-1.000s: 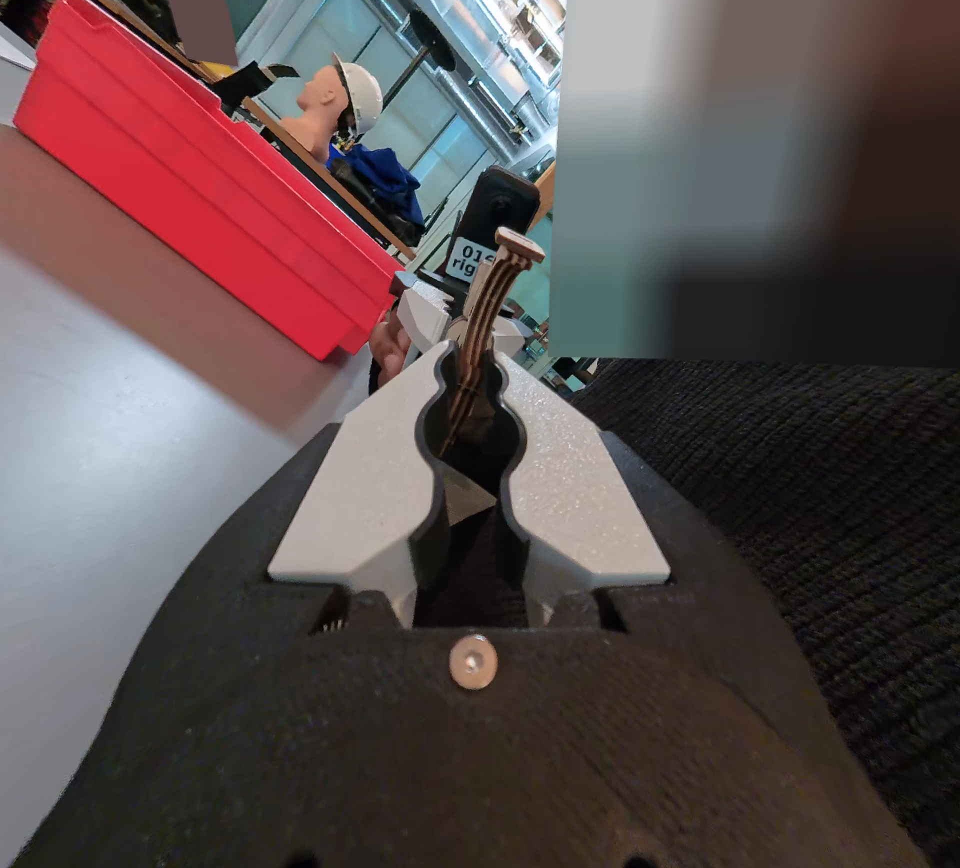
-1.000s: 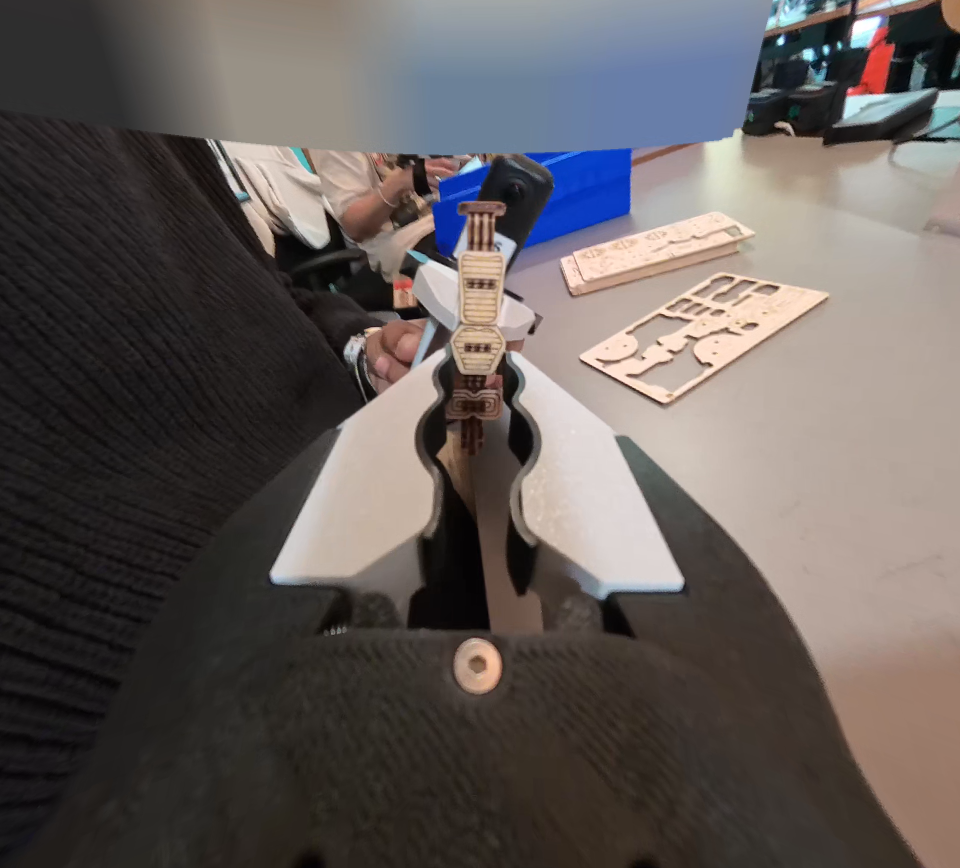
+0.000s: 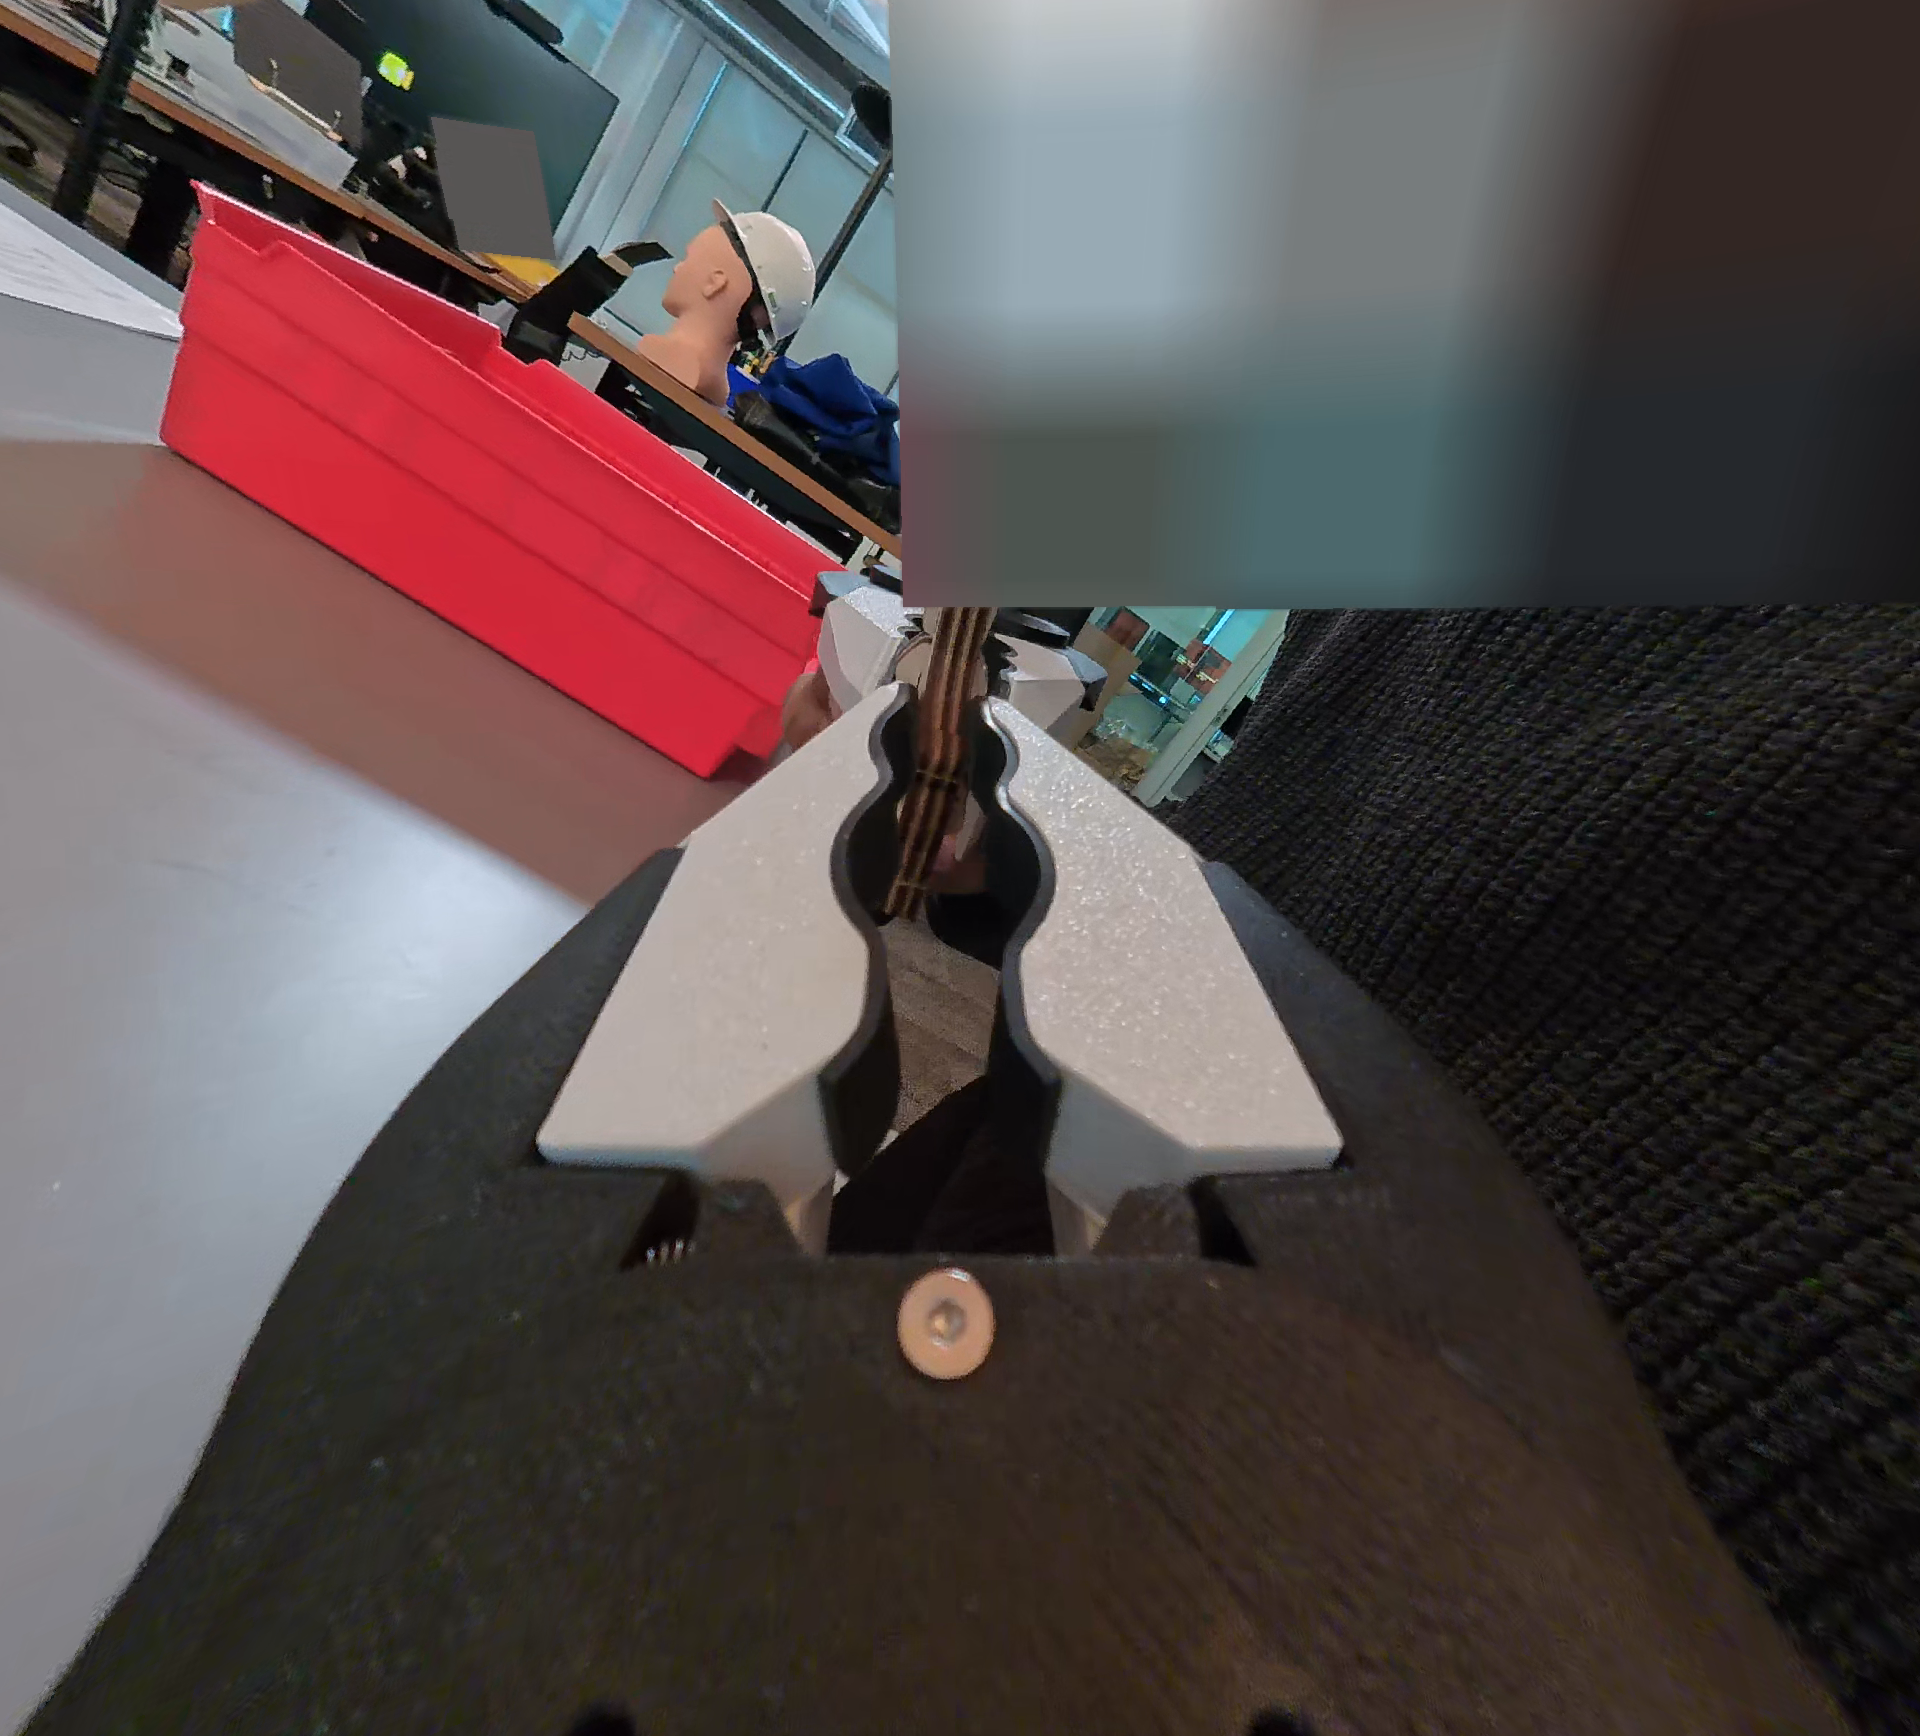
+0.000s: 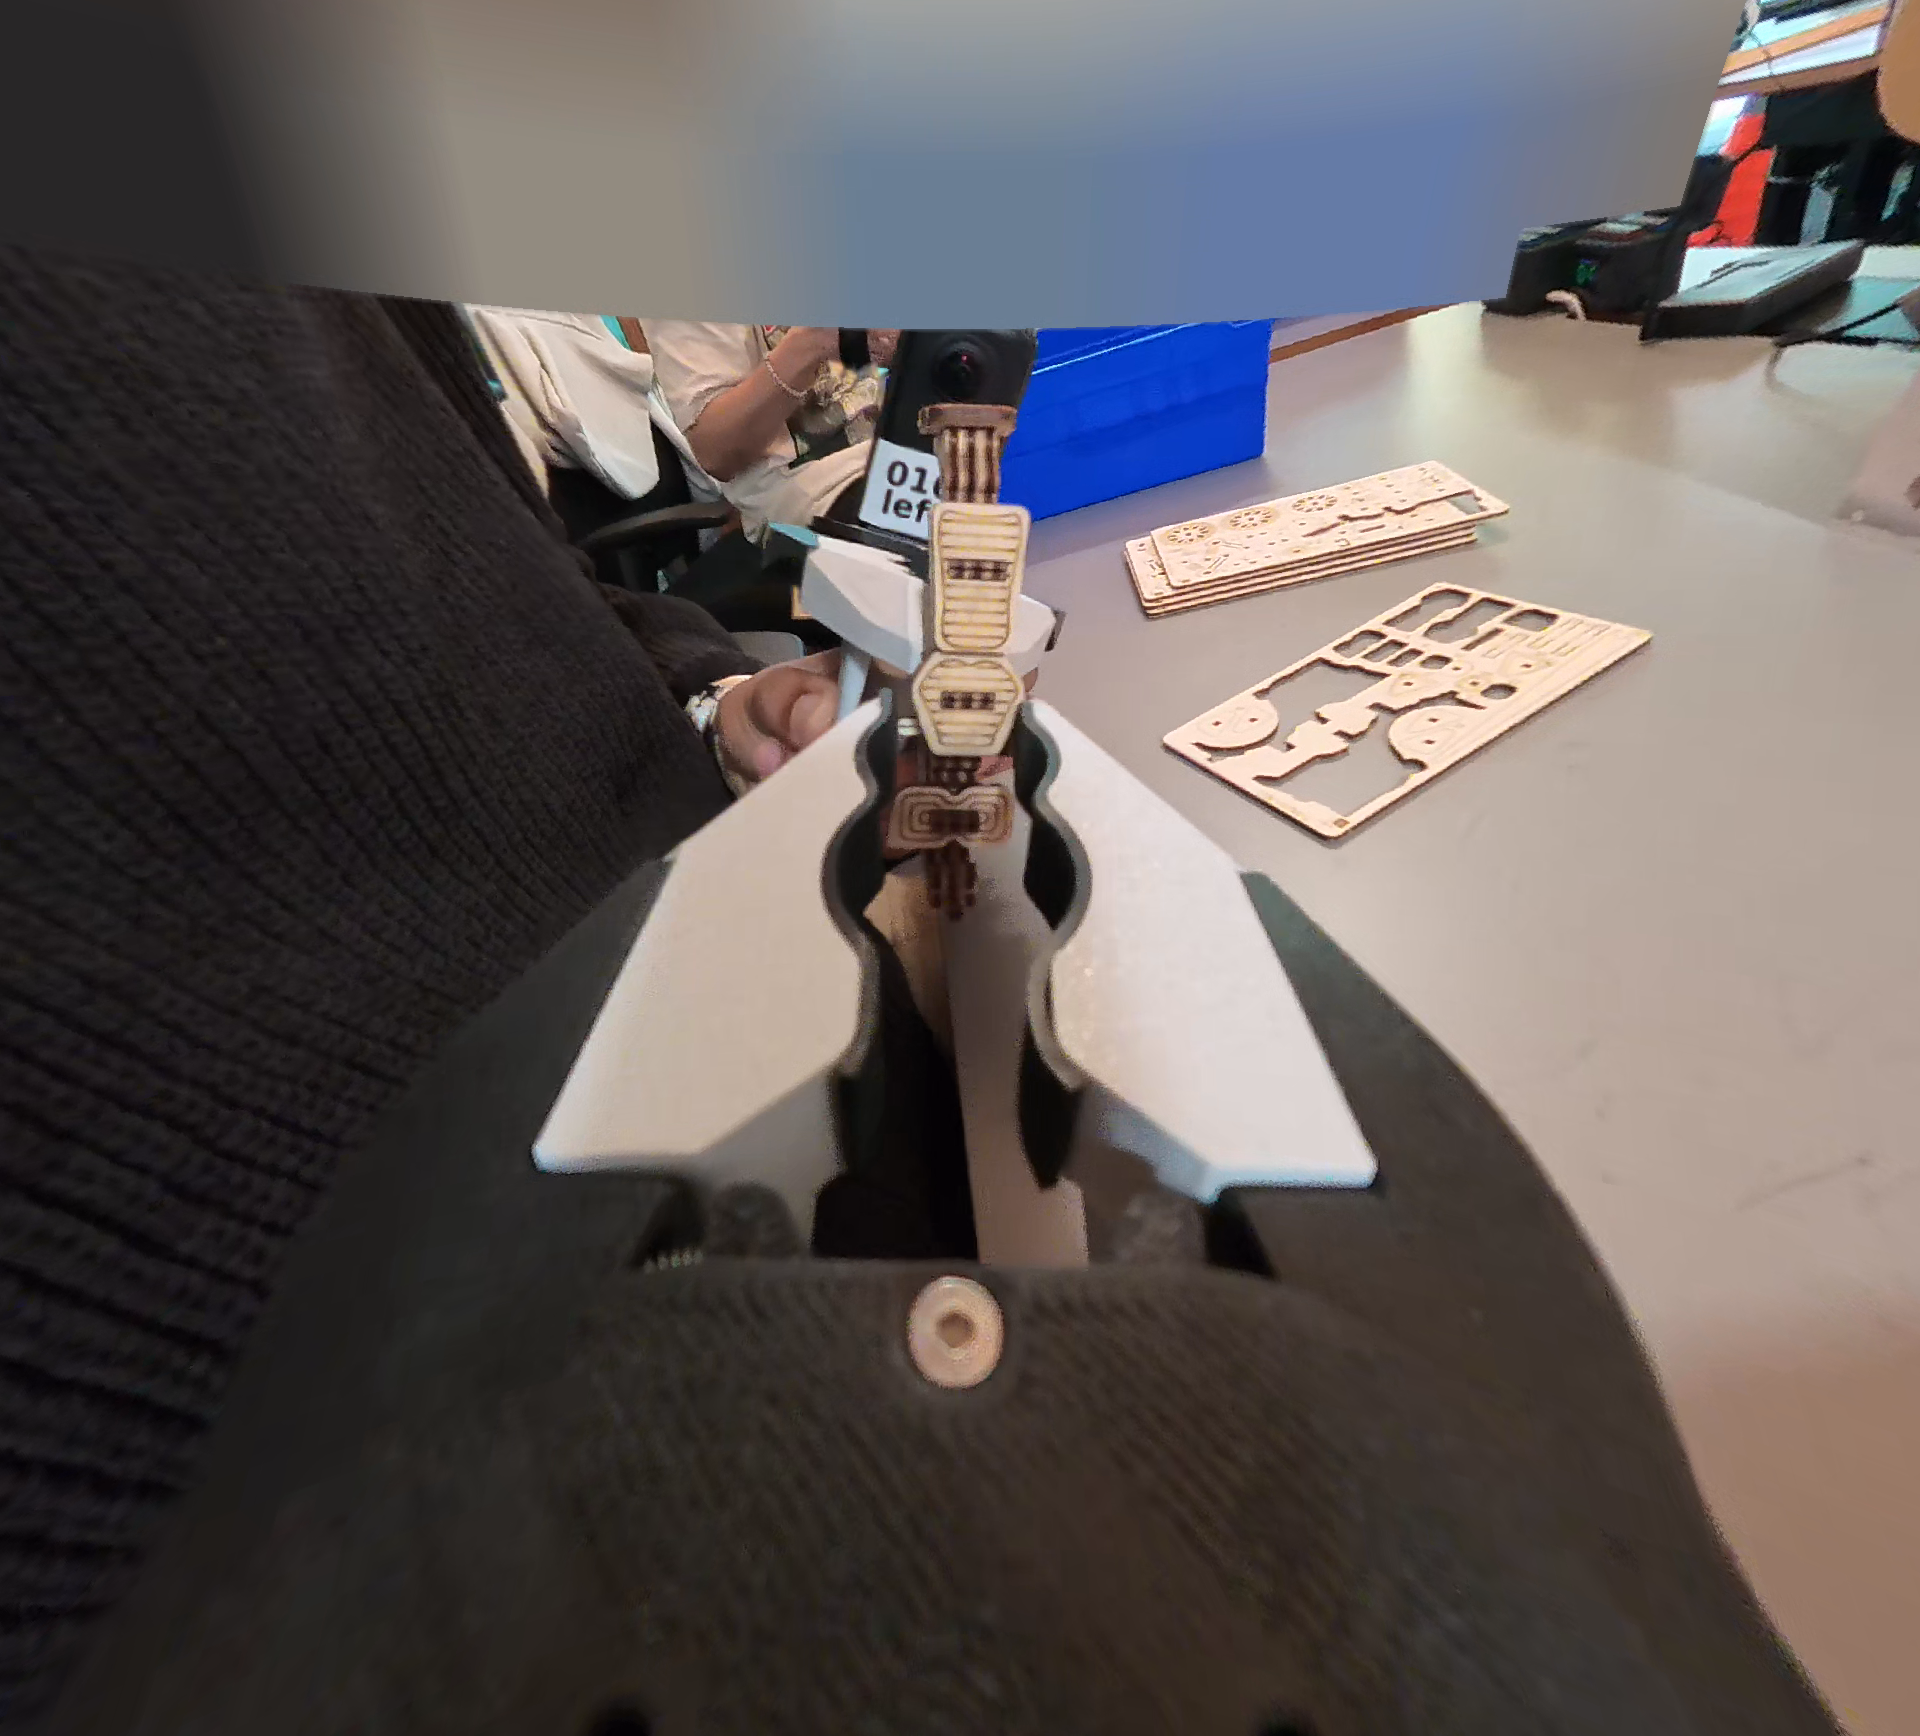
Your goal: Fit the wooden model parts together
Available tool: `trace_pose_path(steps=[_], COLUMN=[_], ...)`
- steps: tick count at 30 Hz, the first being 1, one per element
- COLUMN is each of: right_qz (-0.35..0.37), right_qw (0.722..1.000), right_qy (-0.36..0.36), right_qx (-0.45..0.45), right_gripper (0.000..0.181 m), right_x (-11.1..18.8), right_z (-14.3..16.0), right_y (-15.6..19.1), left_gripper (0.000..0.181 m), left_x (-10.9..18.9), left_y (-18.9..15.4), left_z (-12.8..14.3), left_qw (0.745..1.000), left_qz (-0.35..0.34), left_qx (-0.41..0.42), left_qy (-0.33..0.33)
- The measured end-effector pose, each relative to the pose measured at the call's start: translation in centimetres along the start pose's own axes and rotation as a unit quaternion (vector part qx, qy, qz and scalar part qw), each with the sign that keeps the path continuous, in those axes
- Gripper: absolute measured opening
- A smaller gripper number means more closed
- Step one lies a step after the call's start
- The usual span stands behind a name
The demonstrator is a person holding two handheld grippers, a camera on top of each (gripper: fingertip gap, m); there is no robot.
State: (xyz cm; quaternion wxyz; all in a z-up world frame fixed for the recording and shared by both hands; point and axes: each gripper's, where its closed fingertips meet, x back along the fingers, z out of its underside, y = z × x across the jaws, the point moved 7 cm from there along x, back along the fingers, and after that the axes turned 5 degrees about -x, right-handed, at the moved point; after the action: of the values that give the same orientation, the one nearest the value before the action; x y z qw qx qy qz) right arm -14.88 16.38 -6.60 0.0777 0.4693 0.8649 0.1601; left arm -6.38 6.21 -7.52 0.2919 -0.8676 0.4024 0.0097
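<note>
The left gripper (image 3: 940, 715) is clamped on the thin edge of a layered, laser-cut wooden model piece (image 3: 935, 793), and the right gripper (image 4: 961, 736) is closed on the same small assembly (image 4: 971, 647), whose engraved plates stack upward toward twelve o'clock, held in the air above the grey tabletop (image 4: 1558, 1011).

Since a second ago the left view has swung. The red plastic bin (image 3: 468, 481) now sits farther out at ten o'clock, and the piece's top has slipped behind the blurred patch. In the right view the assembly looks nearly unchanged, still upright between the fingers. This suggests the left side is being re-angled while the right holds steady, probably seating a joint.

The perforated flat wooden parts sheet (image 4: 1403, 710) and a stack of uncut sheets (image 4: 1309, 543) lie at two o'clock, untouched beside the blue plastic bin (image 4: 1132, 408). More pieces likely remain to fit.
</note>
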Motion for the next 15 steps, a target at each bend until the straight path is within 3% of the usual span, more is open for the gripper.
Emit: trace_pose_path(steps=[15], right_qz=[0.004], right_qw=[0.999], right_qy=[-0.001], right_qx=[0.042], right_gripper=[0.021], right_x=[0.04], right_z=[-0.21], right_y=[0.45], left_gripper=[0.008], left_x=[-0.02], left_y=[-0.60], left_z=[-0.22], left_qw=[1.000], left_qz=[0.016], left_qx=[-0.020], left_qy=[0.000])
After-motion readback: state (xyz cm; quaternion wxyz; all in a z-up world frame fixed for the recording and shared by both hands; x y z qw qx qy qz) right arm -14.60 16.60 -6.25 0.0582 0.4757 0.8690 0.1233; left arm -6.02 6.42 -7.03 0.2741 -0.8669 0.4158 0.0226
